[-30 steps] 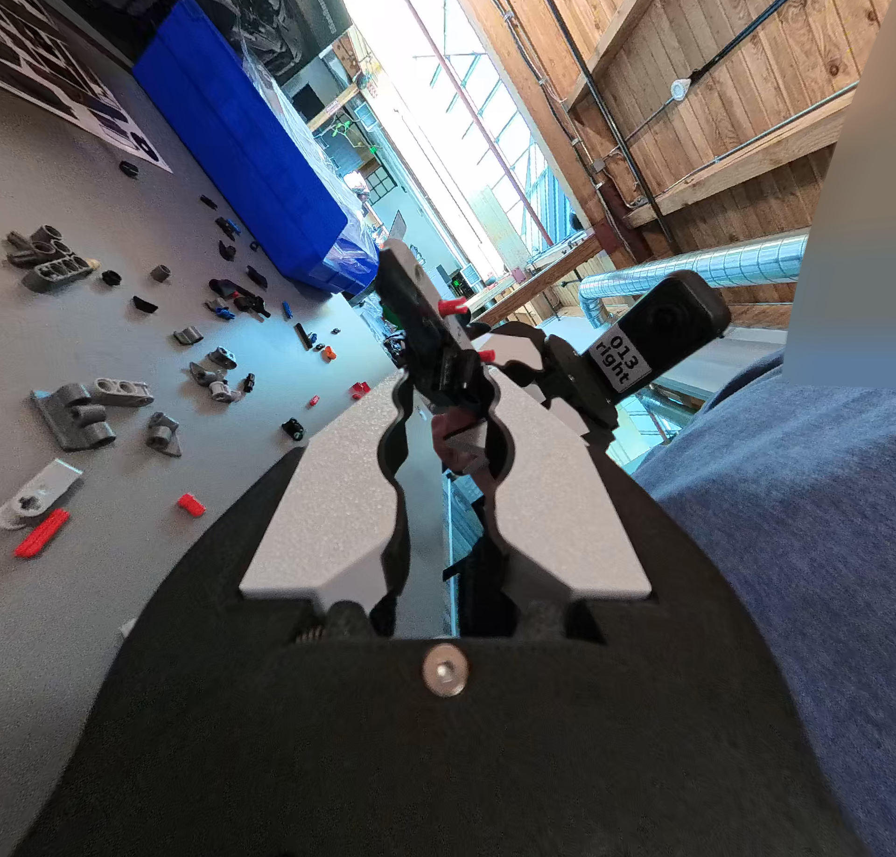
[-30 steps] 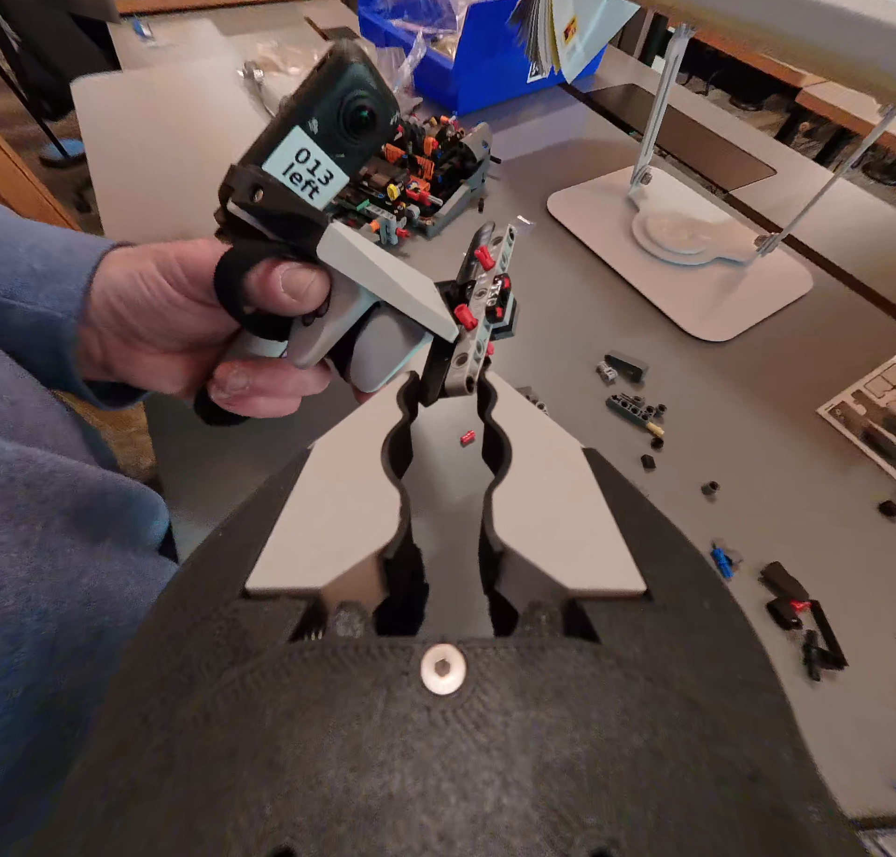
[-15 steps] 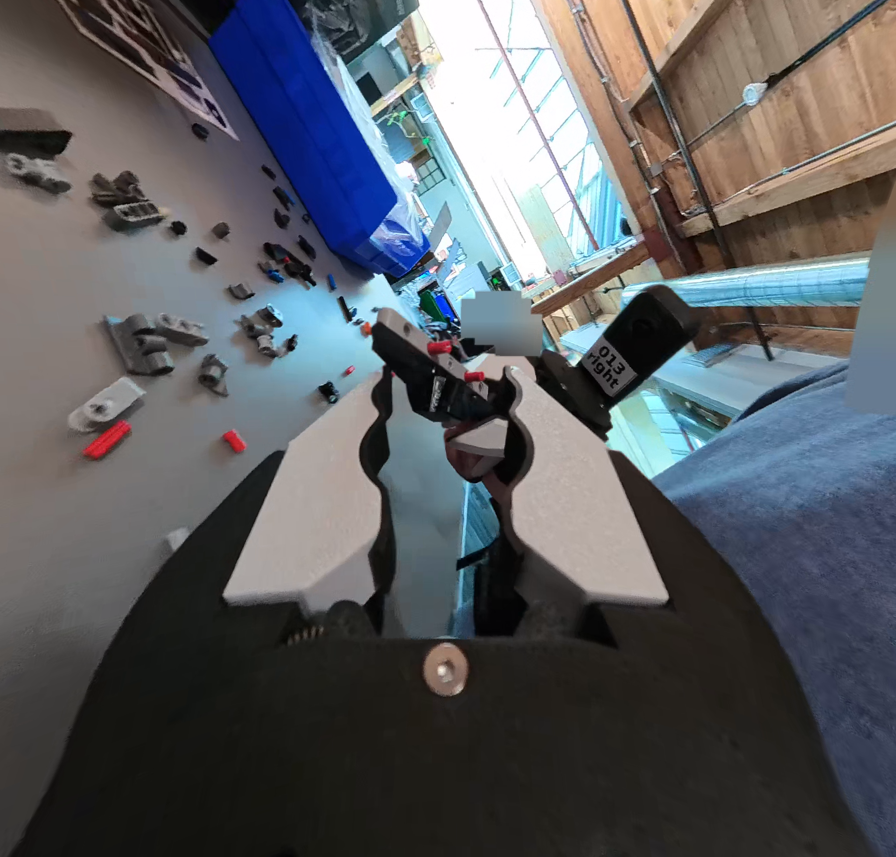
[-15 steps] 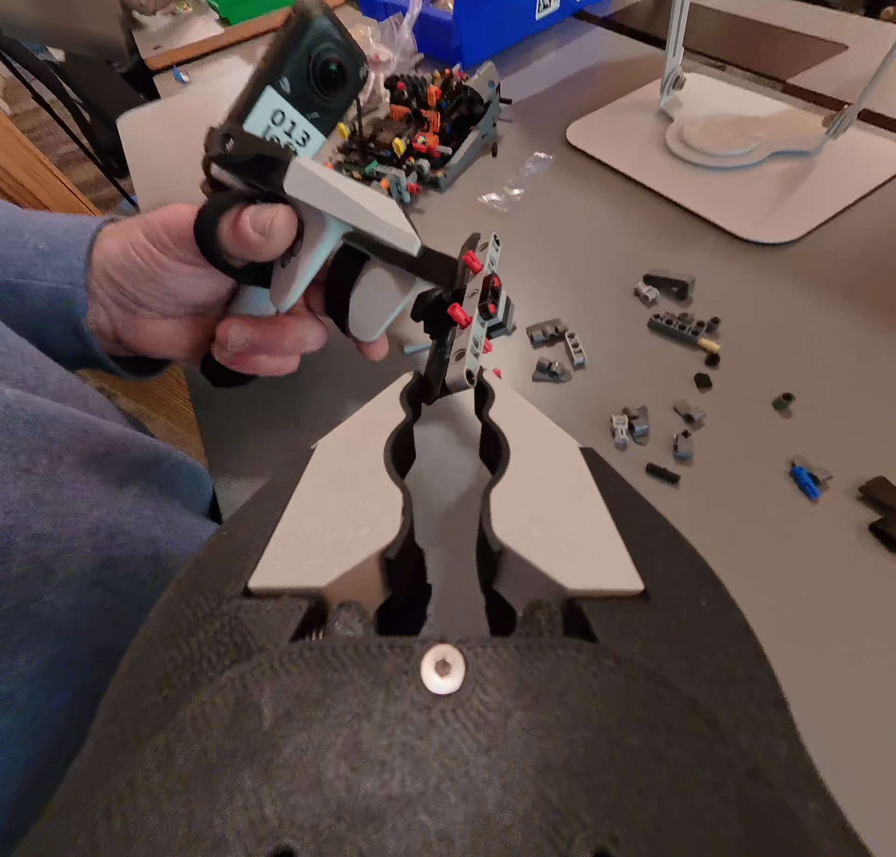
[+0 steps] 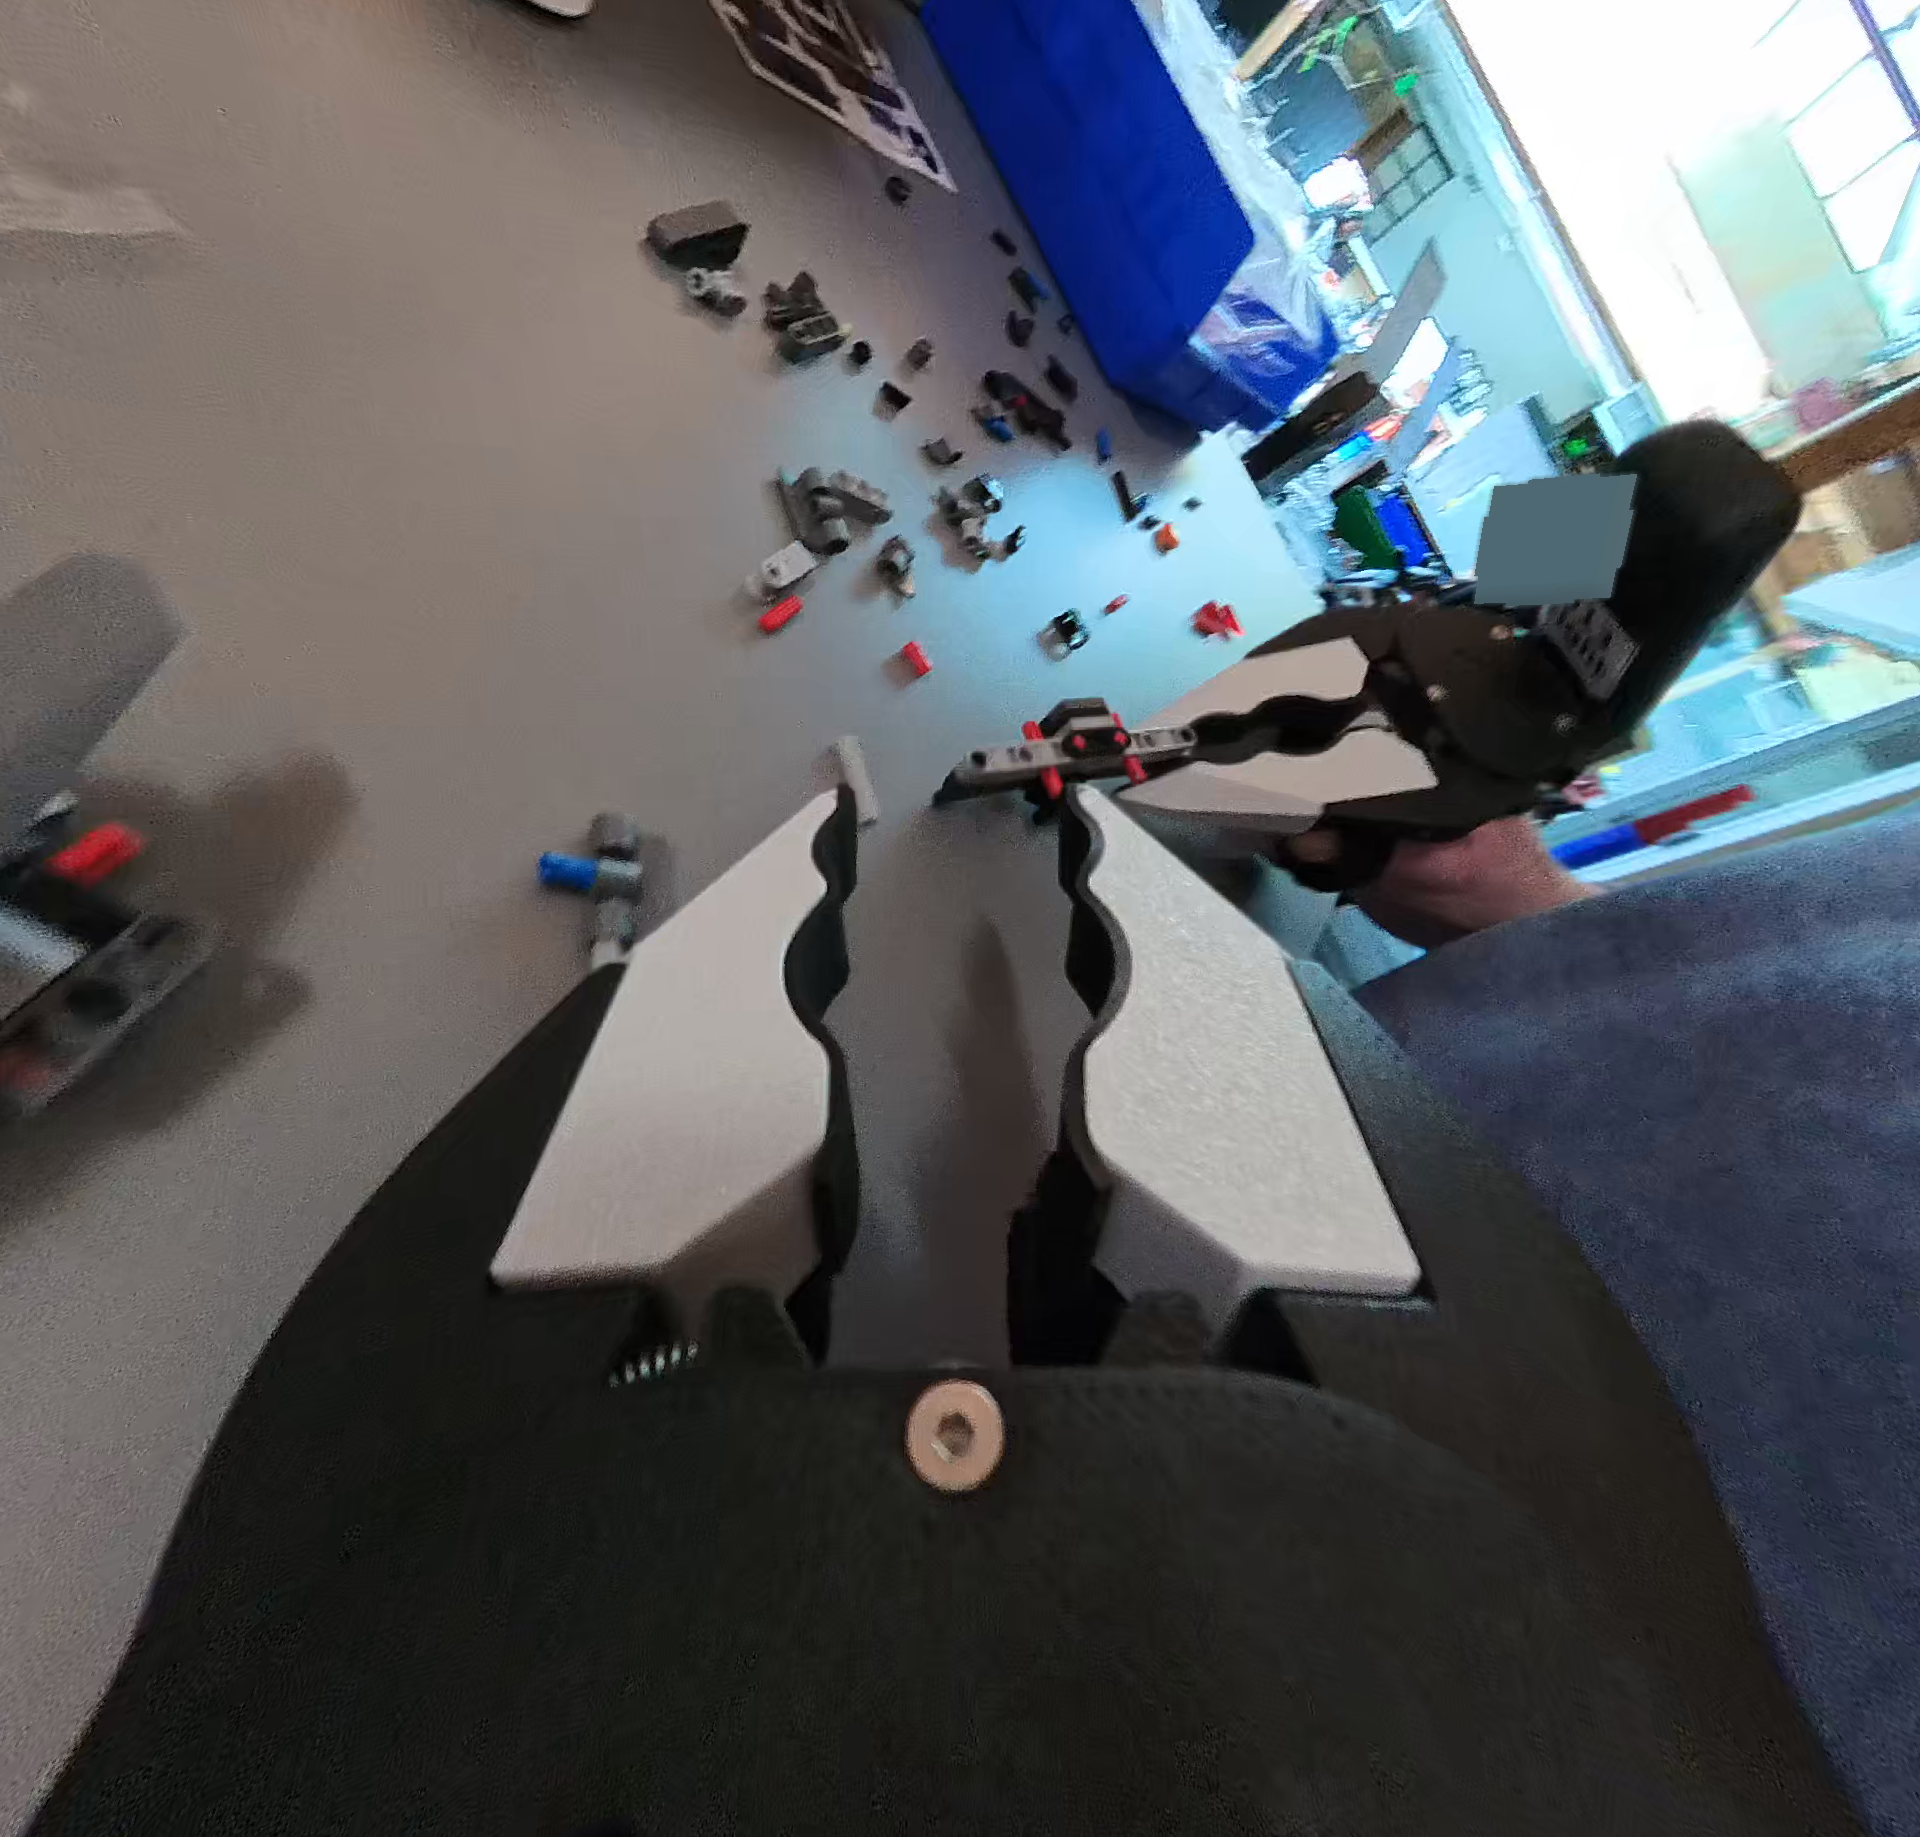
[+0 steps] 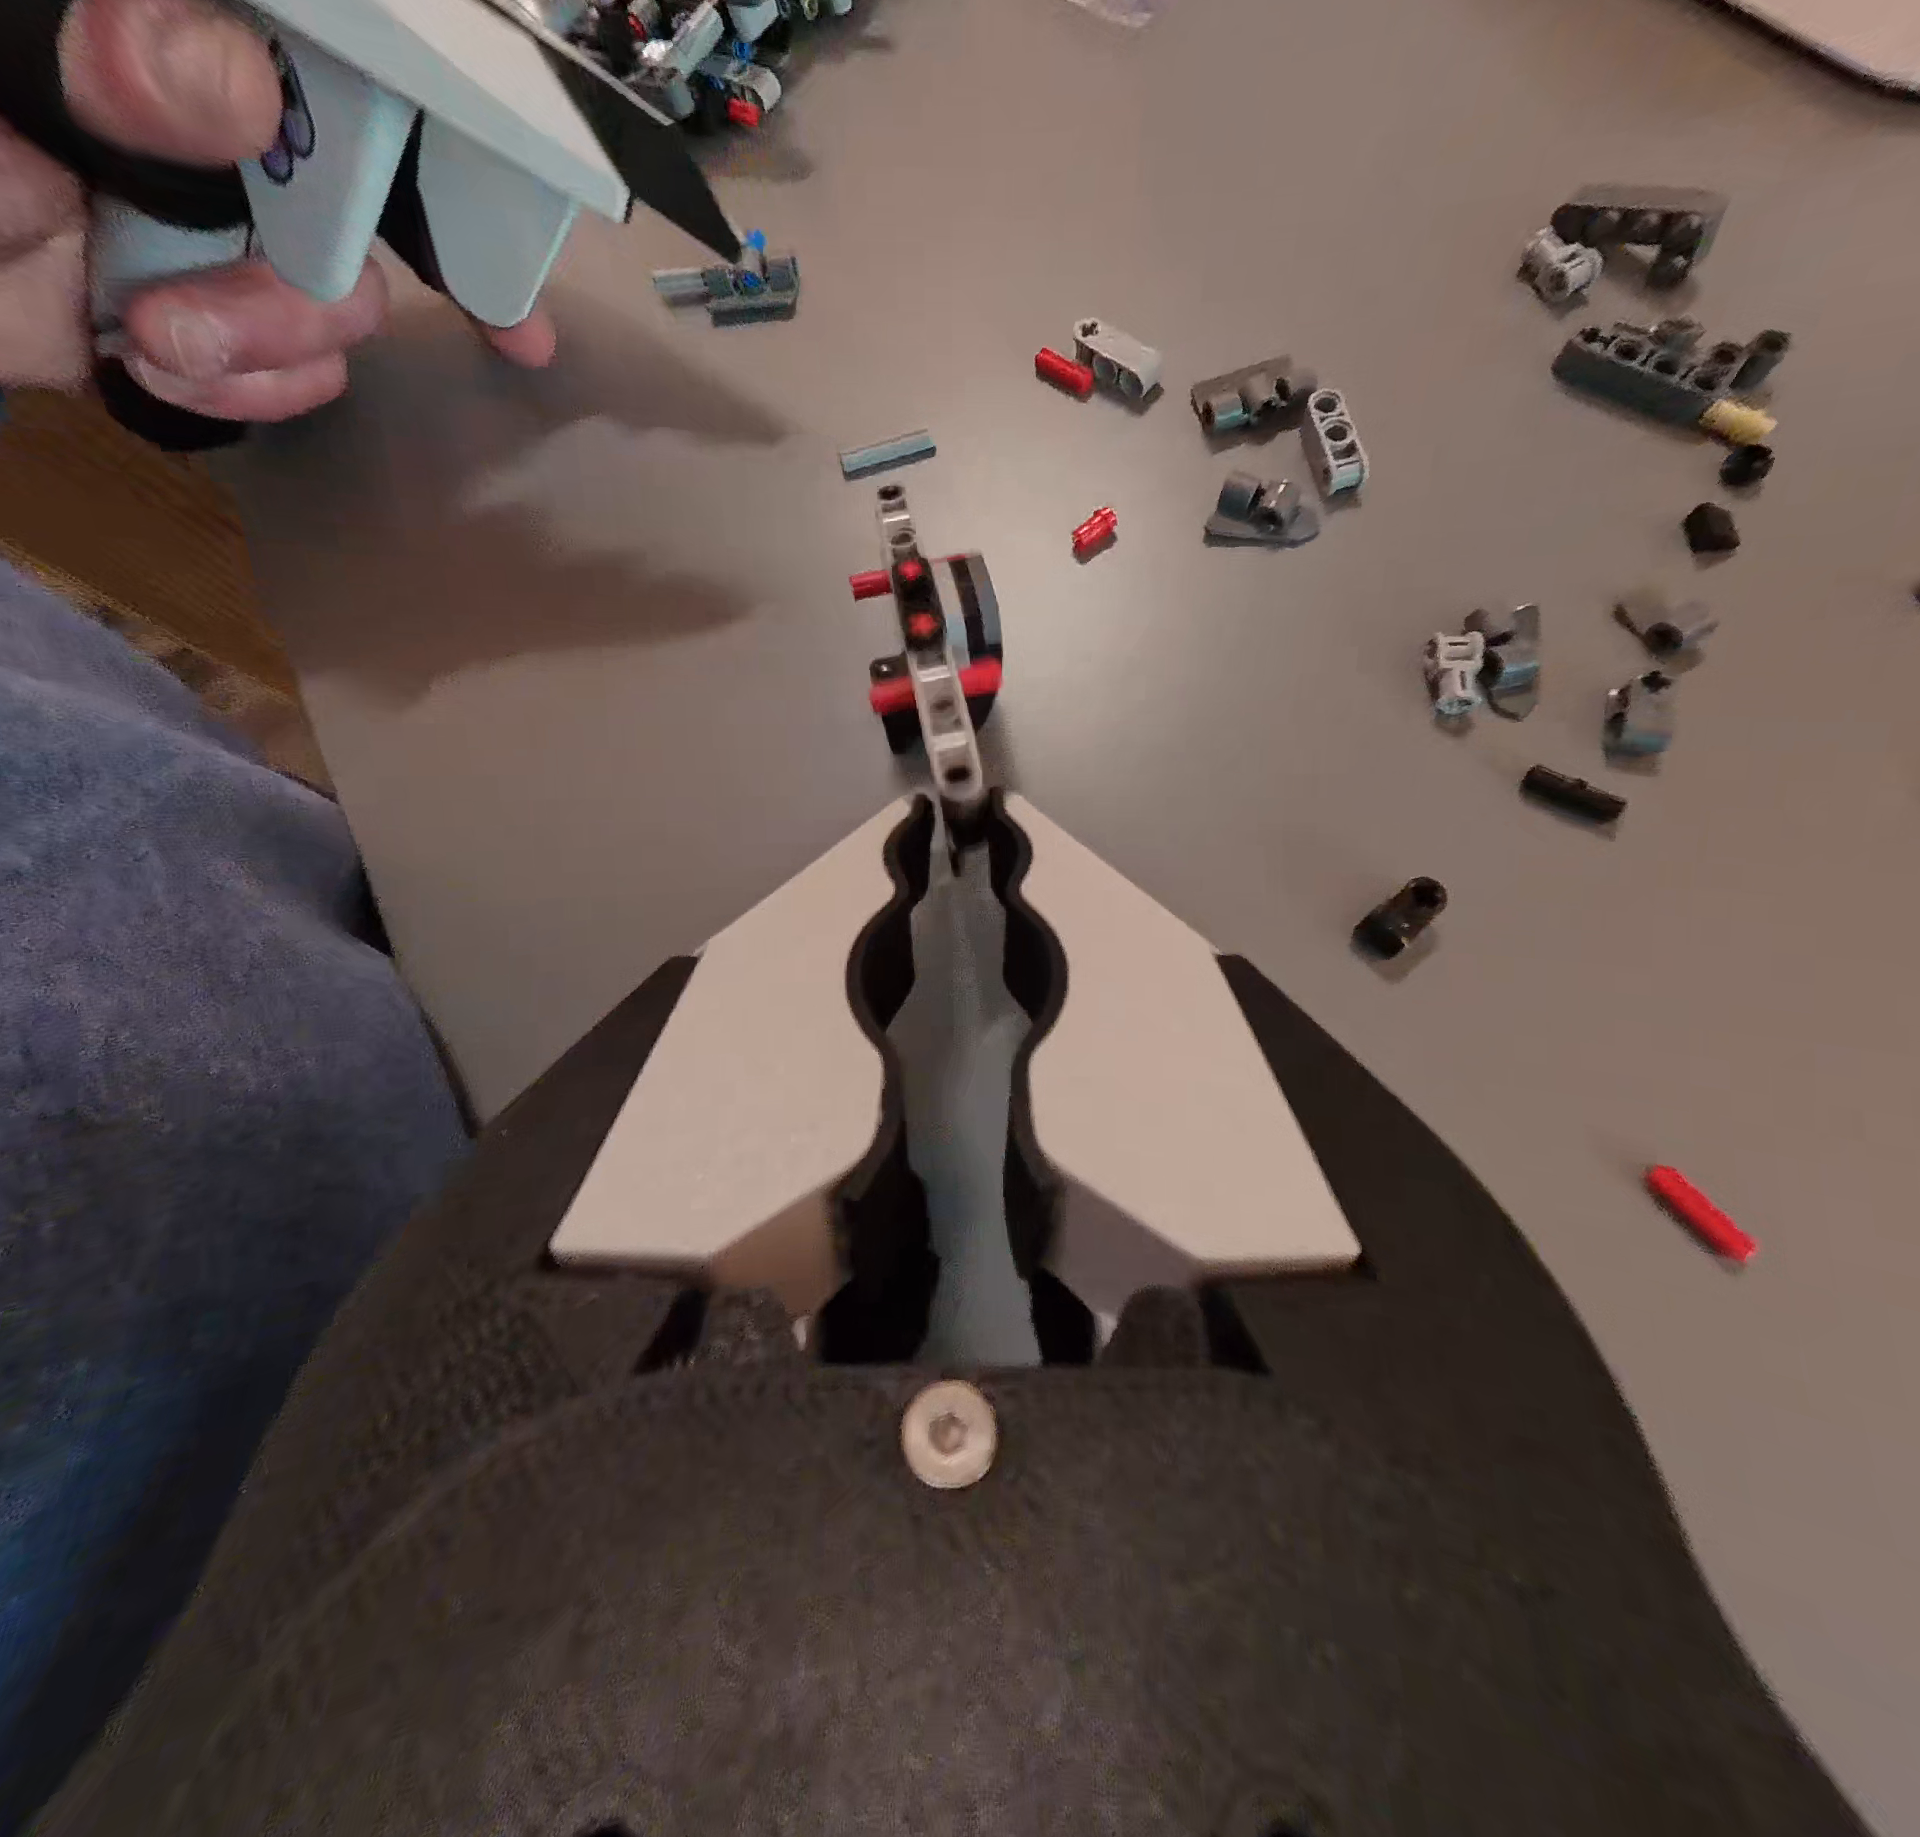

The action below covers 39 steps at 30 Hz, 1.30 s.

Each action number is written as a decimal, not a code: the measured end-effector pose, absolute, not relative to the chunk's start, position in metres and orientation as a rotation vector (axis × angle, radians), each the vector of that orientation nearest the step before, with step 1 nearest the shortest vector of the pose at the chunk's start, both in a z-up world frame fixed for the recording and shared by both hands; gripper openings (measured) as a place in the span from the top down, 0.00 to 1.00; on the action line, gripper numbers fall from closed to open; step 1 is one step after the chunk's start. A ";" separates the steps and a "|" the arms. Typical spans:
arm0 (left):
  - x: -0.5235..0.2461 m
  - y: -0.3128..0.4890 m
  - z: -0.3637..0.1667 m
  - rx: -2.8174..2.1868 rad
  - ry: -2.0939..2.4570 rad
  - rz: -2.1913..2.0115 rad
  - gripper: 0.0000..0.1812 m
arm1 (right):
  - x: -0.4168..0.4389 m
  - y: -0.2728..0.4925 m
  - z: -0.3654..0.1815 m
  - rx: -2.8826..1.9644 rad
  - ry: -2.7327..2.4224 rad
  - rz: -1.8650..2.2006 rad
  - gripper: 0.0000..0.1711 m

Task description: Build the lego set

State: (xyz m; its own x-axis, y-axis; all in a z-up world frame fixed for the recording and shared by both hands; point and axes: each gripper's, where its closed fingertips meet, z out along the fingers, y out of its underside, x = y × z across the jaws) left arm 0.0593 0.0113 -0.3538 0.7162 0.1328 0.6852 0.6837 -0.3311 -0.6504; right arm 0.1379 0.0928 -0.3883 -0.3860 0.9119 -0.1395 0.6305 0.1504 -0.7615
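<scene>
My right gripper (image 6: 956, 811) is shut on the near end of a grey beam assembly (image 6: 930, 644) with red pins and a black block, held just above the grey table (image 6: 1143, 125). The left wrist view shows that assembly (image 5: 1081, 748) sticking out of the right gripper (image 5: 1195, 748), just beyond my left fingertips. My left gripper (image 5: 961, 811) is open and empty. In the right wrist view the left gripper (image 6: 686, 198) sits at the upper left, its tip over a small grey piece with a blue pin (image 6: 738, 281). A short grey bar (image 6: 886, 452) lies ahead of the assembly.
The partly built model (image 6: 707, 11) stands at the far edge, blurred in the left wrist view (image 5: 83, 956). Loose grey, black and red parts (image 6: 1278, 437) are scattered to the right. A blue bin (image 5: 1091, 156) and an instruction sheet (image 5: 810, 52) lie beyond them. About 12 centimeters separates my left fingertips from my right. The short grey bar (image 6: 886, 452) is about 5 centimeters from my left fingertips.
My left gripper has opened, let go of the beam assembly and swung down to the table. The right gripper keeps the assembly and has lowered it toward the table.
</scene>
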 end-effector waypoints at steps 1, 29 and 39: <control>0.058 0.004 -0.355 -1.865 -0.639 -0.603 0.80 | 0.138 0.093 -0.389 -1.500 -2.075 1.118 0.93; 0.018 -0.013 -0.380 -2.244 -0.227 0.078 0.98 | 0.088 0.099 -0.312 -1.318 -1.956 1.174 0.87; 0.009 0.030 -0.276 -1.476 -0.520 -0.703 0.99 | 0.046 0.083 -0.268 -1.249 -1.863 1.336 0.85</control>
